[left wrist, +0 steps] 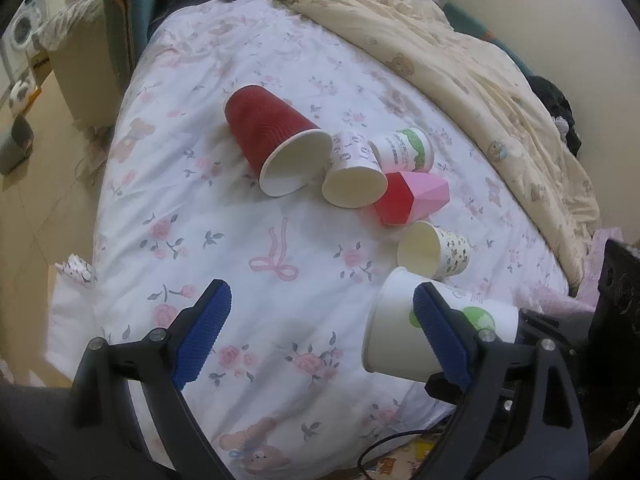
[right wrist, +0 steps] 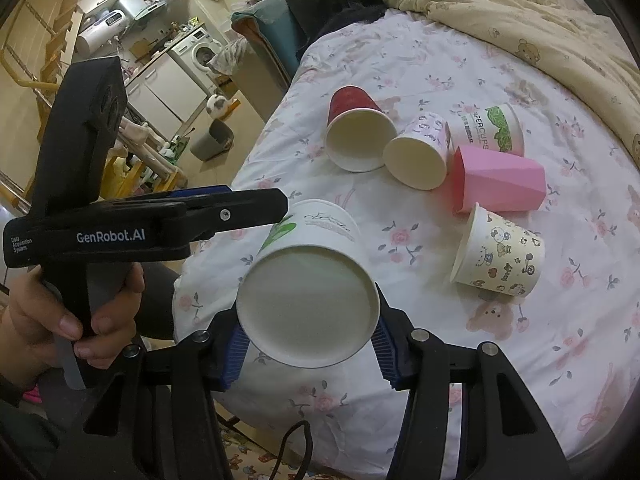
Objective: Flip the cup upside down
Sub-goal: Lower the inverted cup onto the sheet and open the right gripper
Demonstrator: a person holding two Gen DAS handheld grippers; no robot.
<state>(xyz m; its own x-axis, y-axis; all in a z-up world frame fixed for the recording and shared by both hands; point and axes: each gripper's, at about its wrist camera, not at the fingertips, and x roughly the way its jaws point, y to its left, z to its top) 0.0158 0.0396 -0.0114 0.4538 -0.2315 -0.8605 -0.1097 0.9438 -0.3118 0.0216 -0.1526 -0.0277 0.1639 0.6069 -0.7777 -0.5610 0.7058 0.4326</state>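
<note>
Spread wide, the left gripper (left wrist: pixel 322 312) is hovering over the floral quilt (left wrist: pixel 240 208) with nothing between its blue pads (left wrist: pixel 200 332). Just beyond its right finger, a white cup with a green logo (left wrist: pixel 394 328) is being held off the bed on its side, base toward the right gripper. Farther up the quilt, five more cups are lying tipped over — a red ribbed cup (left wrist: pixel 268 128), two small patterned ones, a green-printed one and a pink faceted cup (left wrist: pixel 412 196).

From the right wrist view, the right gripper (right wrist: pixel 308 344) is pinching that white cup (right wrist: pixel 308 304) at its base, the bottom facing the camera. The left gripper (right wrist: pixel 224 210) is sitting just beside the cup's wall — touching or not, I cannot tell — with a hand (right wrist: pixel 60 320) gripping its handle.
</note>
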